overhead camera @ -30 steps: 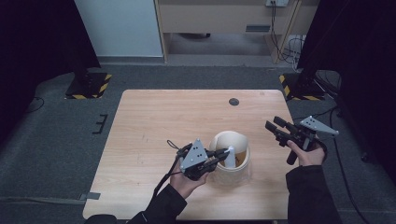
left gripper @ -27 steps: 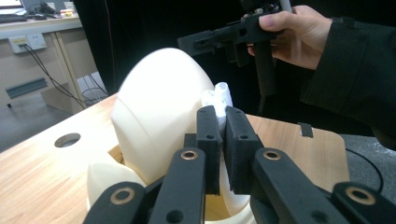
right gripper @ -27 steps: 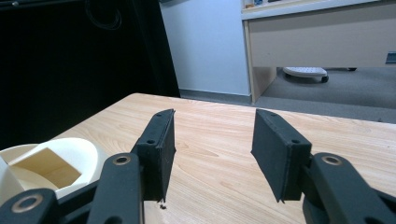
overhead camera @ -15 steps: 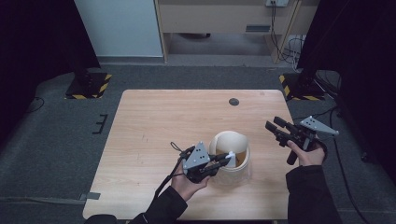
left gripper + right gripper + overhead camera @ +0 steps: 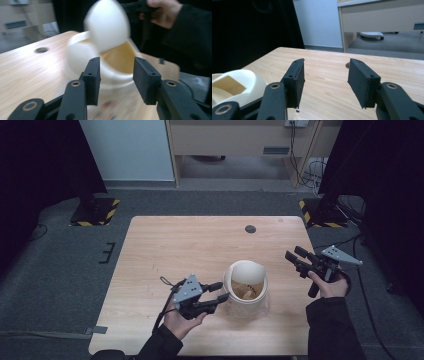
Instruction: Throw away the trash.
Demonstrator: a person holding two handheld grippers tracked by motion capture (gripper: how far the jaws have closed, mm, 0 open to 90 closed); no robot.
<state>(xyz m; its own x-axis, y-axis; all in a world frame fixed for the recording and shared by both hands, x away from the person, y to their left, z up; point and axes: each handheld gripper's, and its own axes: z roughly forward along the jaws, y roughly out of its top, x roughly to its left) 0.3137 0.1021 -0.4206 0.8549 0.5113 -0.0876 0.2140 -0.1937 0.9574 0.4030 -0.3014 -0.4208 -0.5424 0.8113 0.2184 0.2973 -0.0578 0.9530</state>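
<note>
The cream swing-lid bin (image 5: 246, 289) stands on the near right part of my wooden table (image 5: 165, 245), its flap tipped up, tan inside showing. My left gripper (image 5: 220, 292) sits just beside the bin's left side, jaws wide and empty, pointing at it. My right gripper (image 5: 295, 256) hovers apart to the bin's right, jaws wide, holding nothing. A round cable hole (image 5: 250, 229) lies farther back.
</note>
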